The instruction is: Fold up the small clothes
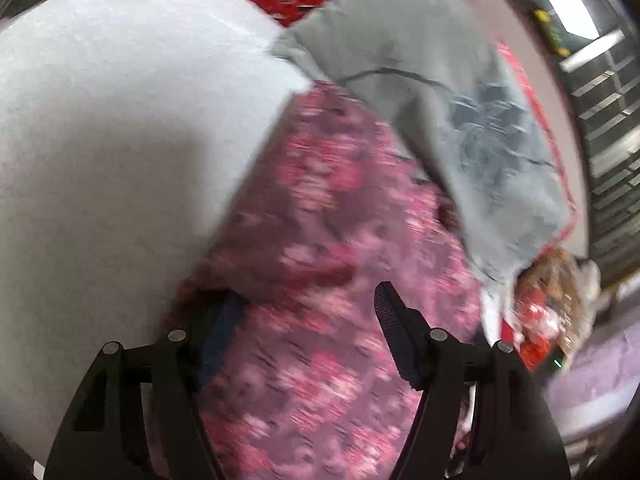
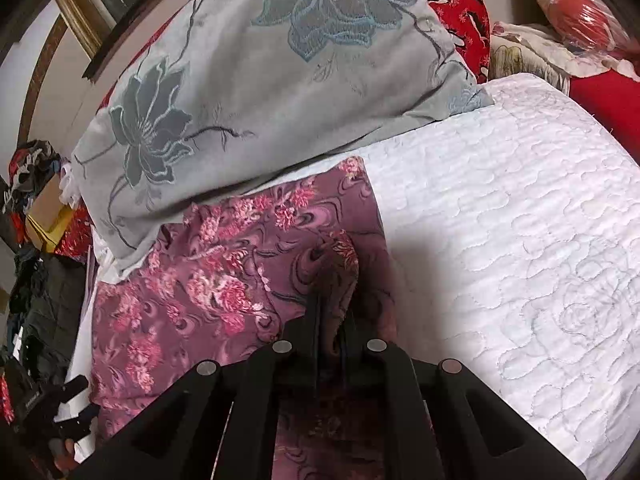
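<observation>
White quilted bed cover [image 2: 520, 208] seen spread right of right fingers. Grey flowered pillow [image 2: 248, 92] lodged beyond fingertips, overlapping garment's far edge. Purple floral garment [image 2: 208, 264] laid flat, long axis running away from fingers. Right gripper [image 2: 334, 280] pressed together, garment's right edge pinched. Left gripper [image 1: 308, 312] held spread over garment, nothing gripped; fold likely led by right.

garment [image 2: 224, 280] lying on the bedspread [image 2: 500, 240], pillow [image 2: 260, 92] sitting right behind it, touching, clutter [image 2: 36, 216] off left
</observation>
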